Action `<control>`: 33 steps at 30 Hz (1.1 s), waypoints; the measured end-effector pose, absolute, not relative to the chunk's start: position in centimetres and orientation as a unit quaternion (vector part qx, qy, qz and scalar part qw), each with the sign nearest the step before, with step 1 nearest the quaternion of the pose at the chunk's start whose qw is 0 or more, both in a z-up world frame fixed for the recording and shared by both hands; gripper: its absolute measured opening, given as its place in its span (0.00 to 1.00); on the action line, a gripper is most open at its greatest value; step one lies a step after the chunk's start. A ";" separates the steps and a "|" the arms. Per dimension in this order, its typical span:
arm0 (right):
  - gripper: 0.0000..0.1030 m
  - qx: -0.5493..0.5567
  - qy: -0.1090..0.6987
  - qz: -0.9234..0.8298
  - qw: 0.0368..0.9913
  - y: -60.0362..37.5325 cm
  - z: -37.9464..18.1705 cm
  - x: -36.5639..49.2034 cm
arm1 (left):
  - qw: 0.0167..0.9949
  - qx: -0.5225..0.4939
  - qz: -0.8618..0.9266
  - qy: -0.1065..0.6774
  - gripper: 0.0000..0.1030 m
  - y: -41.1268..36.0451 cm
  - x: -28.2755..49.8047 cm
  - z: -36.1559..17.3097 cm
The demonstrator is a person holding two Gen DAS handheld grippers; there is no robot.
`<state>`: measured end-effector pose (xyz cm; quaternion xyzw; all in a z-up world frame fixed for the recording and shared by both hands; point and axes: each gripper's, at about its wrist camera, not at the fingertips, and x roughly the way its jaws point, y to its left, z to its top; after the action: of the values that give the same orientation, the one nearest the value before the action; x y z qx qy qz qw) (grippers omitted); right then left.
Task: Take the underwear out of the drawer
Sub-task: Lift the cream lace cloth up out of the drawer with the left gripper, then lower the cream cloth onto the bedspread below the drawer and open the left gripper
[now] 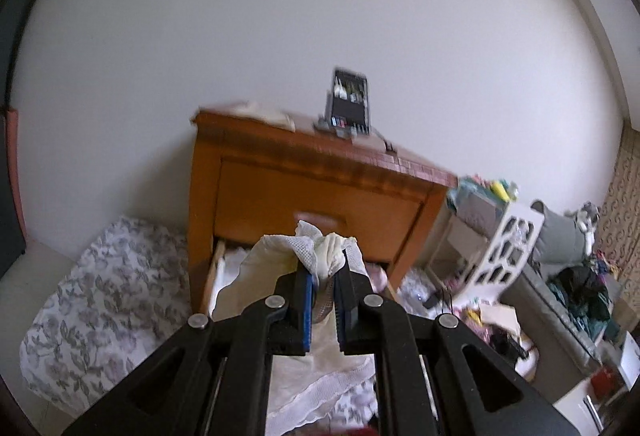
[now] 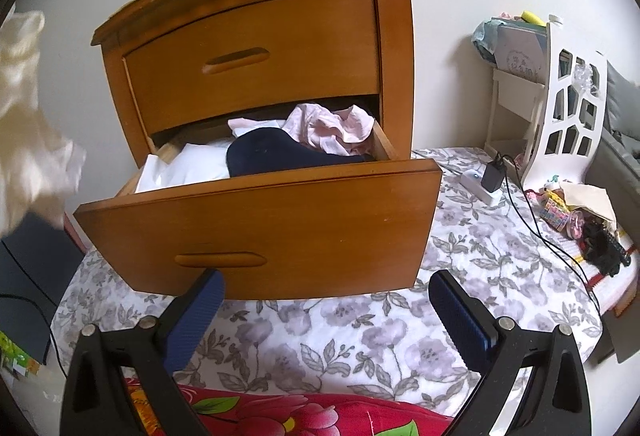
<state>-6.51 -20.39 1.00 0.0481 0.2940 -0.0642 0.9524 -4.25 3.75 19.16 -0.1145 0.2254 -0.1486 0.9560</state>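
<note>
Lower drawer (image 2: 260, 224) pulled out, holding pink (image 2: 332, 128), navy (image 2: 272, 156) and white (image 2: 188, 168) clothes. Right gripper (image 2: 324, 300) wide open just before drawer front, over floral sheet (image 2: 360, 348).

nightstand (image 2: 256, 48) on the bedspread (image 2: 460, 236); clothes (image 2: 320, 132) in its open lower drawer (image 2: 260, 228), a shelf (image 2: 568, 108) perhaps just right.

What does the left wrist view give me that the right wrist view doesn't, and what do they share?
Left wrist only: the left gripper with its jaws shut on a cream lace-trimmed garment.

Right wrist only: the right gripper with its jaws open and empty, below the front of the open lower drawer, and the clothes in it: a navy garment, a pink one, white fabric.

Both: the wooden nightstand, the floral bedspread, the white lattice rack.
</note>
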 end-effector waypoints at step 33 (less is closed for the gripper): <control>1.00 0.046 0.302 -0.075 0.949 -20.5 0.7 -6.3 | 0.872 0.011 -0.074 0.485 0.09 -1.2 3.4 -2.6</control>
<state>-6.27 -20.49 0.75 0.0457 0.3017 -0.0747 0.9494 3.37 -1.21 -2.62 0.0112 0.4845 -0.0744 0.8715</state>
